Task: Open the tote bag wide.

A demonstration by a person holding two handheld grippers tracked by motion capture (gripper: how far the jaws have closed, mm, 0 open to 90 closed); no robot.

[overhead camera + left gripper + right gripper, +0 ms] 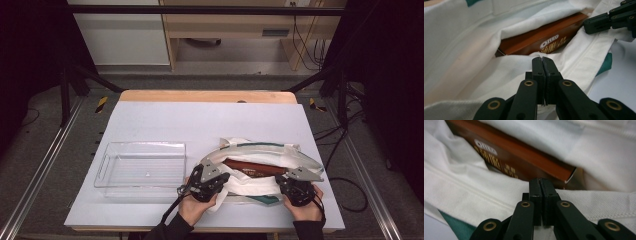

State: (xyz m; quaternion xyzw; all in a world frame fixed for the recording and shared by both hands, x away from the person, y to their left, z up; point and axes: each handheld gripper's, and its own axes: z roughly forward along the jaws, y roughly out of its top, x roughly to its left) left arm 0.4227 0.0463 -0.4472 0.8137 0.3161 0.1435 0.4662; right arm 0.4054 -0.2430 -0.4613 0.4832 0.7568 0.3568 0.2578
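Note:
A white cloth bag (265,150) with teal trim lies at the table's front right, its mouth open towards me. Inside it lies a brown biscuit box (252,167) with white lettering, seen close up in the left gripper view (541,37) and the right gripper view (524,157). My left gripper (220,179) is shut on the near rim of the bag at the left end of the mouth (542,61). My right gripper (282,182) is shut on the same rim at the right end (539,182). White fabric (461,187) runs along under both sets of jaws.
An empty clear plastic tray (140,170) stands just left of the bag, close to my left hand. The pale table top (200,120) stretches beyond both. A dark frame and cables flank the table.

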